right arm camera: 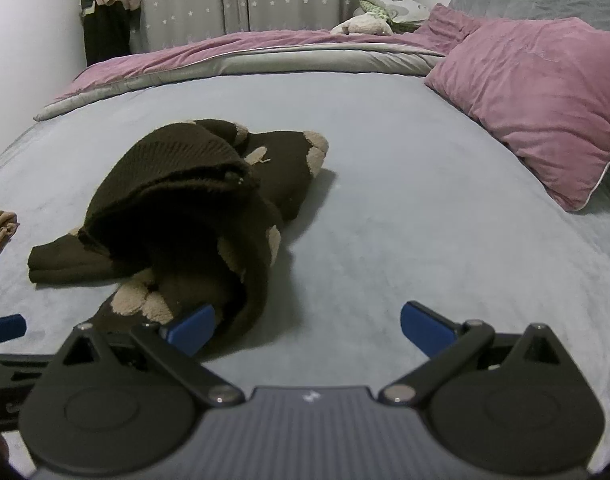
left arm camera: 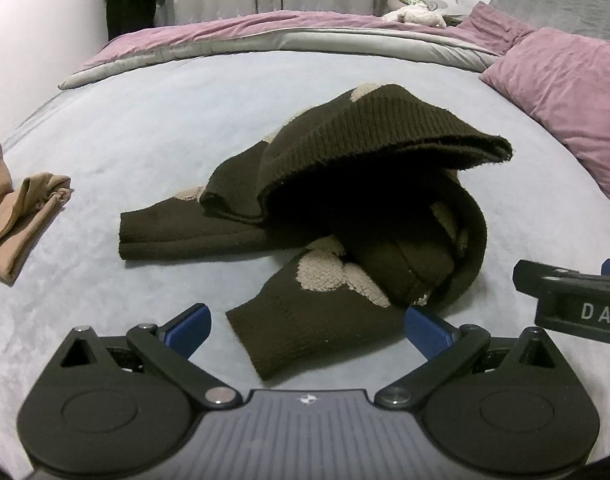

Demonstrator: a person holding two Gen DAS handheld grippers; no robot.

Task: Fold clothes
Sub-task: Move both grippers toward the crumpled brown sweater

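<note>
Brown knitted sweater with cream fleecy patches (left arm camera: 345, 200) lies crumpled mid-bed on the pale blue sheet (left arm camera: 145, 128), one sleeve cuff between the spread blue pads of the empty left gripper (left arm camera: 307, 330). Right gripper (right arm camera: 307, 330), likewise released, sits just right of the heap. Its body reads "DAS". Tan garment (left arm camera: 13, 216) lies far left.

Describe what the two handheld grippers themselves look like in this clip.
Both match: the left gripper and right gripper have blue finger pads on black linkage arms with silver pivot pins, two round black housings, and a ribbed grey centre plate with a small white mark. The right unit's side shows white letters "DAS". No cables or sleeves visible.
</note>
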